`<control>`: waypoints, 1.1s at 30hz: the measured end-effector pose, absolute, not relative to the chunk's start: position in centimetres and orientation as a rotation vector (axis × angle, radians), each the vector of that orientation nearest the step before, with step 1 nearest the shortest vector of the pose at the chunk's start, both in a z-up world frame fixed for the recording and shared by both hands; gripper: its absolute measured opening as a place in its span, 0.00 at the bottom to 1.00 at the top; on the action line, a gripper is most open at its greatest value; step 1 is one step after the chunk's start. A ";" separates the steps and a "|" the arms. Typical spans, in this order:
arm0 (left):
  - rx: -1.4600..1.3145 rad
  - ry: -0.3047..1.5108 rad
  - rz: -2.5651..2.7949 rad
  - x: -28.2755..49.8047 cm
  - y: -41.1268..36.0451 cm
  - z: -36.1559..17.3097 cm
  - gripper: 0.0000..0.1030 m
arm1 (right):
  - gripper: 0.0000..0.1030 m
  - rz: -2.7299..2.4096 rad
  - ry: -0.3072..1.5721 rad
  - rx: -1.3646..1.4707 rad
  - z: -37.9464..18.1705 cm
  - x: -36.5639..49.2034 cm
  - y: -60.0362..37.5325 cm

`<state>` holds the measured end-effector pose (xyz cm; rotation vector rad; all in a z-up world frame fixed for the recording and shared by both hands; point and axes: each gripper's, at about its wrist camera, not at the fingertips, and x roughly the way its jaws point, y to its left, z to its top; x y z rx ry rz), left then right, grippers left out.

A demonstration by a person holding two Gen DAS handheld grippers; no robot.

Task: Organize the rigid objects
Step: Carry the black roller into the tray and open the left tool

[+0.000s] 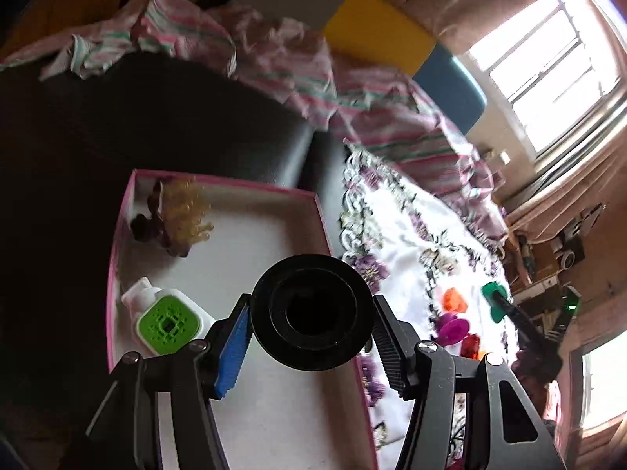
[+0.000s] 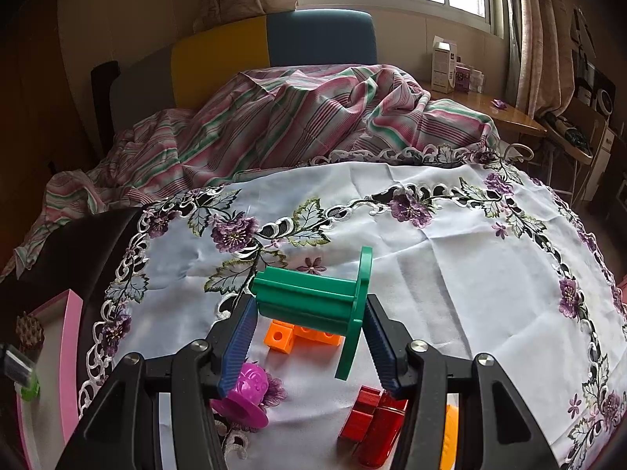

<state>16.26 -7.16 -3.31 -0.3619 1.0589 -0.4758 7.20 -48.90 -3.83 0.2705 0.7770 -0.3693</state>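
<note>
The job looks partly done. The pink box [image 1: 219, 192] already has a doll with yellow hair [image 1: 176, 215] and a white bottle with a green cap [image 1: 166, 319] inside. The left tool [image 1: 311, 333] squeezes a black ring-shaped tube [image 1: 311, 311] and holds it over the box, near the right wall. The right tool [image 2: 309, 329] squeezes a green spool [image 2: 313, 297] above the flowery white cloth [image 2: 450, 258].

Still left on the cloth are an orange block with holes [image 2: 280, 338], a purple toy [image 2: 247, 393] and a red piece [image 2: 372, 423], all close together under the right tool.

The box has lots of bare floor in the middle. Its walls stand up, so the tube must clear the rim. The far cloth is open.
</note>
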 end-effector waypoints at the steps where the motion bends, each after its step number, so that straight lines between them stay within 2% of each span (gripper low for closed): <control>1: -0.359 1.070 -0.465 16.6 -7.2 -3.7 0.58 | 0.54 -0.366 0.777 0.272 -3.8 7.2 -48.9; 4: -0.341 1.112 -0.414 17.6 -7.2 -5.1 0.58 | 0.54 -0.363 0.780 0.266 -3.8 7.4 -48.8; 8: -0.317 1.123 -0.385 18.5 -7.0 -6.0 0.69 | 0.54 -0.360 0.777 0.261 -3.8 7.5 -48.7; 16: -0.313 1.040 -0.360 17.4 -5.6 -4.4 0.73 | 0.54 -0.366 0.768 0.265 -3.6 7.3 -48.9; 27: -0.112 0.842 -0.228 9.4 -3.0 -1.8 0.73 | 0.54 -0.313 0.755 0.242 -3.4 7.3 -47.7; 33: -0.016 0.809 -0.211 5.7 -2.7 -2.2 0.73 | 0.54 -0.237 0.759 0.203 -2.7 7.7 -44.9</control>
